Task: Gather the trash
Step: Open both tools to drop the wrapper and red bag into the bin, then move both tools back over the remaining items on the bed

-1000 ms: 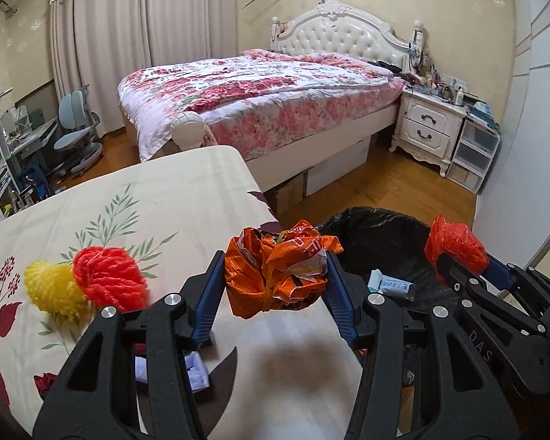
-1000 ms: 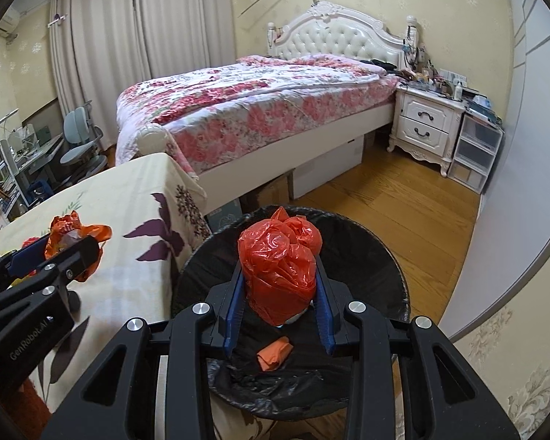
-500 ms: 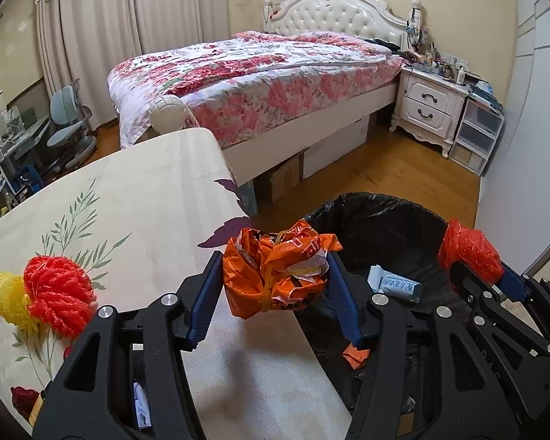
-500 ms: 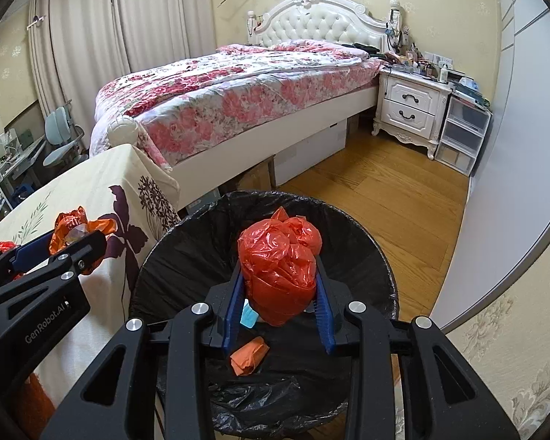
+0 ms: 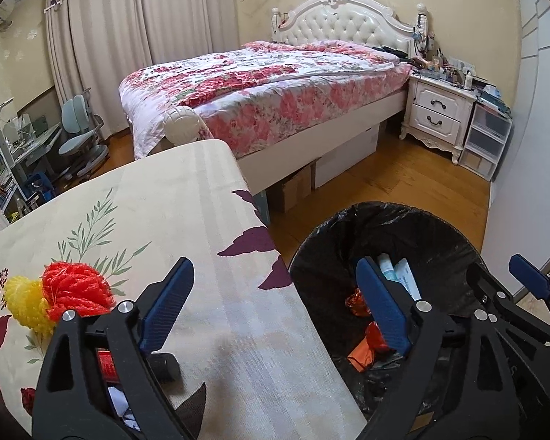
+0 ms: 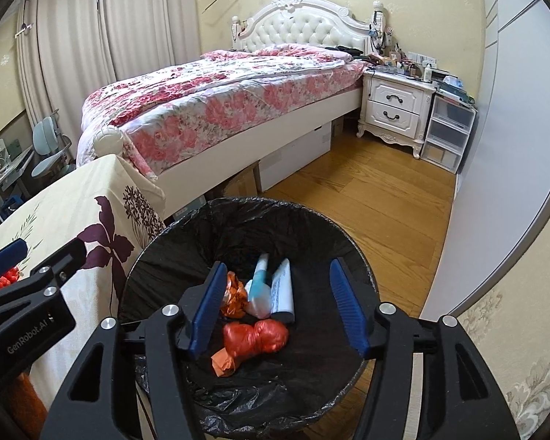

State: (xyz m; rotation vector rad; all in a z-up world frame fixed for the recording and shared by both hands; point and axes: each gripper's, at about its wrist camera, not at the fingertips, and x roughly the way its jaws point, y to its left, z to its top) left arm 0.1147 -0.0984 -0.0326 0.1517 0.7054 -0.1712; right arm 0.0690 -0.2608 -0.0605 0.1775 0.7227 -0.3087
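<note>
Red plastic bag (image 6: 256, 337) lies at the bottom of the black-lined bin (image 6: 311, 220), directly below and between the blue pads of the right tongs (image 6: 278, 308); a crumpled orange wrapper (image 6: 234, 295) sits just beside the left pad, two white tubes (image 6: 271, 289) just beyond. Right tongs: jaws opening, nothing pressed between them. Left tongs (image 5: 275, 308): jaws opening, empty, straddling the bench (image 5: 187, 201) edge, one pad over the cloth, the other over the bin mouth. The bin rim nearly touches the bench's hanging cloth. Red (image 5: 75, 293) and yellow (image 5: 24, 304) mesh balls rest on the bench, outside the left pad. Beyond the bin, open wood floor (image 6: 377, 198) runs to the bed (image 6: 216, 102).
</note>
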